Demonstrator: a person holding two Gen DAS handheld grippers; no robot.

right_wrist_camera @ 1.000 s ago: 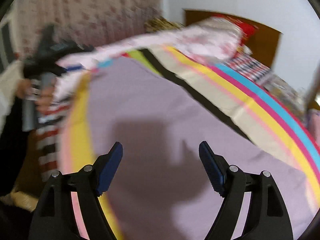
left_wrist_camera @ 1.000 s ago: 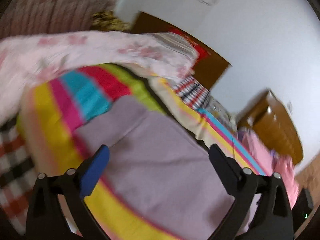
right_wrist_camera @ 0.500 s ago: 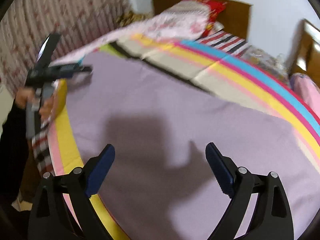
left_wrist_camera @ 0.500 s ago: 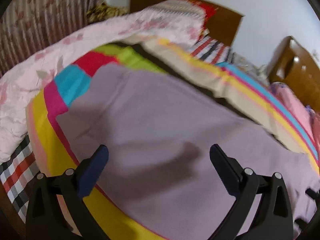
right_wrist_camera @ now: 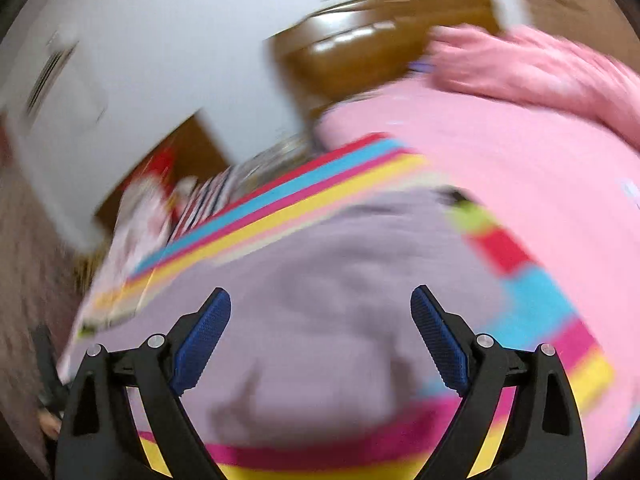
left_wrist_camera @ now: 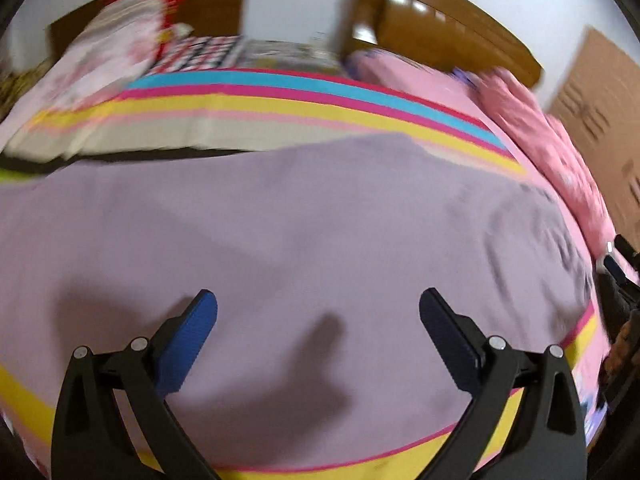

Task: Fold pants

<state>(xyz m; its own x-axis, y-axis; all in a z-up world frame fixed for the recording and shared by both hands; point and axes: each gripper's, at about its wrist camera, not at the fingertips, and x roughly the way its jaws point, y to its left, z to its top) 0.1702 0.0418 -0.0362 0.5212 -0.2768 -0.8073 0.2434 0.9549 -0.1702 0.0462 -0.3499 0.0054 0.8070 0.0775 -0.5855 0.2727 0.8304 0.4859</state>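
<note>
The pants (left_wrist_camera: 304,232), a pale mauve garment, lie spread flat across the middle of the bed, filling most of the left wrist view; in the right wrist view the same cloth (right_wrist_camera: 340,280) sits just beyond the fingers, rumpled into soft folds and smeared by blur. Under them is a striped sheet (left_wrist_camera: 280,104) in yellow, pink, blue and cream bands, showing along the far edge and again as a yellow and pink strip near the cameras.

The left gripper (left_wrist_camera: 318,308) hangs over the pants with its 2 jaws spread wide and nothing between the blue pads. The right gripper (right_wrist_camera: 320,306) is likewise wide apart and empty above the wrinkled part of the cloth. Whether either touches the fabric cannot be told.

At the far left of the bed lies a floral pink quilt (left_wrist_camera: 108,56) with a checked cloth (left_wrist_camera: 196,54) beside it. A pink blanket (left_wrist_camera: 540,128) is heaped along the right side. Behind stands a brown wooden cabinet (left_wrist_camera: 440,28) against a white wall (left_wrist_camera: 296,0).
</note>
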